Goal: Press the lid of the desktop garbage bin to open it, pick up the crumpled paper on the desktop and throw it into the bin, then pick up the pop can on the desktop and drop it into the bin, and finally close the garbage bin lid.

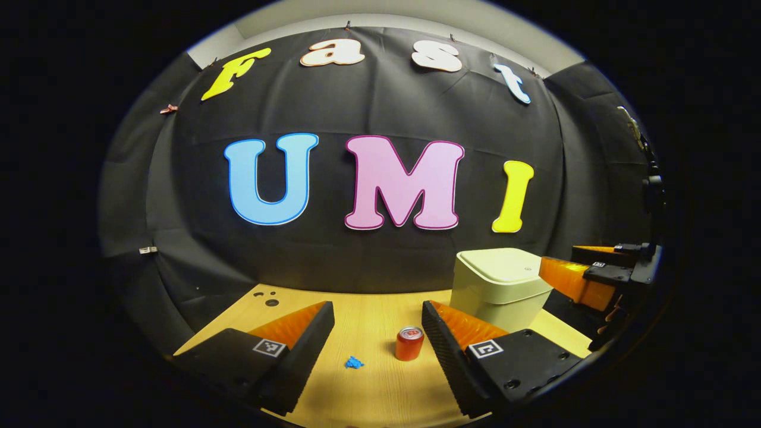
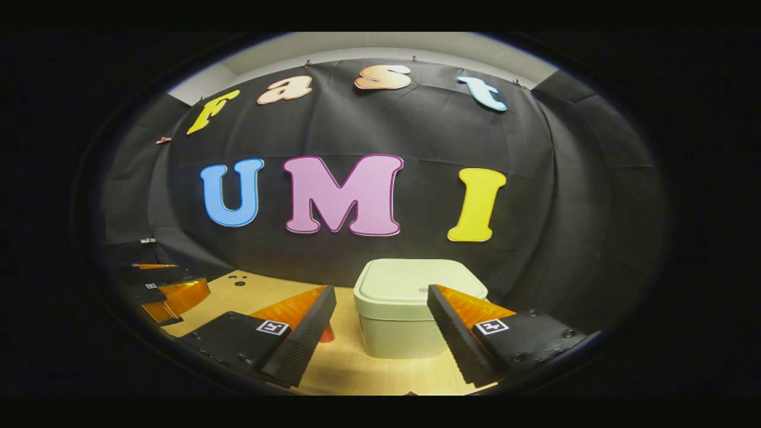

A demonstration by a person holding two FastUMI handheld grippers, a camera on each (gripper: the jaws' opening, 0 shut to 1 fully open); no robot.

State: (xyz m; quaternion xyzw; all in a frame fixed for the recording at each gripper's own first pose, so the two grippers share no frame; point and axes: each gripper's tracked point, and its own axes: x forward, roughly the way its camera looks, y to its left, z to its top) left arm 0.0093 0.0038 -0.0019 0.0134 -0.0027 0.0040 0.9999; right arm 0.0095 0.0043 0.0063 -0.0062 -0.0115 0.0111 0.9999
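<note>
Light wooden desktop (image 1: pixel 368 386) at the bottom of both views, running back to the black cloth wall. On it, toward the right in the left gripper view, the pale garbage bin (image 1: pixel 499 291) — squarish, lid (image 1: pixel 499 264) down and flat. In the right gripper view, same bin (image 2: pixel 397 327) dead ahead, lid (image 2: pixel 416 280) shut, standing between the right gripper's (image 2: pixel 380 324) two fingers but beyond their tips, not touched.

Left gripper (image 1: pixel 377 333) spread wide over the desktop, gripping nothing. Right gripper likewise spread, nothing pinched. In the left gripper view, right gripper (image 1: pixel 594 279) also seen at the far right edge, just beside the bin's right side; contact cannot be told. In the right gripper view, left gripper (image 2: pixel 163 291) at the far left edge, well apart from the bin.

Red pop can (image 1: pixel 409 343) upright on the desktop, in front of the bin and close to the left gripper's right-hand finger, apart from it. In the right gripper view, a sliver of red (image 2: pixel 327 334) behind the left-hand finger — likely the can.

Small blue crumpled paper (image 1: pixel 354 362) lying on the desktop, left of the can and nearer the camera, between the left gripper's fingers.
</note>
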